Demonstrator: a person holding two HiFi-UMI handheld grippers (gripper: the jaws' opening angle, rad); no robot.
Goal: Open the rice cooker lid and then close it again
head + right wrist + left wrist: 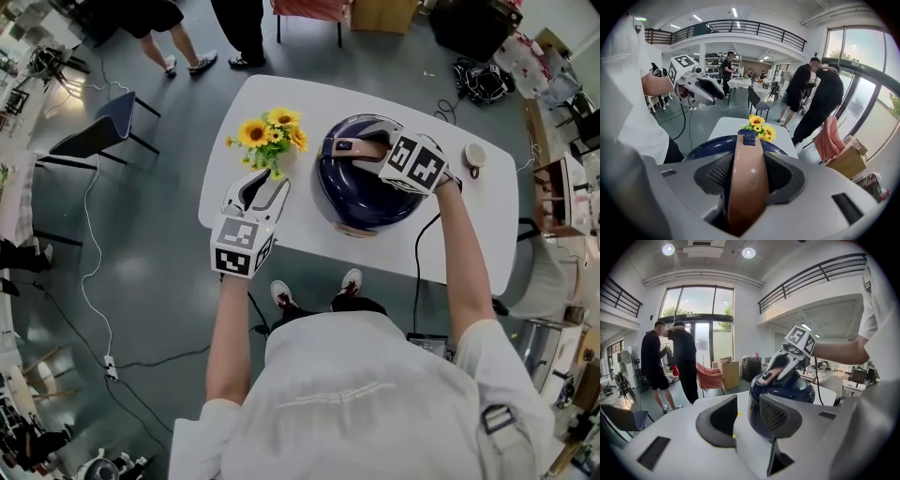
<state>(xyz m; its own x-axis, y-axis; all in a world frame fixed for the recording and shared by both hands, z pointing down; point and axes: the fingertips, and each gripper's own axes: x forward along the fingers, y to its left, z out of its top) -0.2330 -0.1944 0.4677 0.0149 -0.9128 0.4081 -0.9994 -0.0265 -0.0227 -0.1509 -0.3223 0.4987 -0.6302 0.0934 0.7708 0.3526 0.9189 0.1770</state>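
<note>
1. Rice cooker point(361, 187): dark blue with its lid down, it stands in the middle of the white bench point(469, 220). Yellow flowers point(272, 136) are at its 9 o'clock.
2. The right tool point(747, 171) sits on top of the cooker. Its jaws are clamped on the tan handle point(746, 197), which fills the gap between the pads.
3. The left tool point(264, 187) hangs at the cooker's 8 o'clock, jaws wide with nothing between them.
4. Handling: the shell looks hard, glossy and rounded, so it is likely slippery, and the handle is the sensible hold. The lid probably swings on a hinge and is light beside the body. A hard pull may shift the whole cooker on the smooth bench.
5. A dark latch point(749, 137) sits at the handle's 12 o'clock end in the right gripper view. It probably needs pressing before the lid lifts.
</note>
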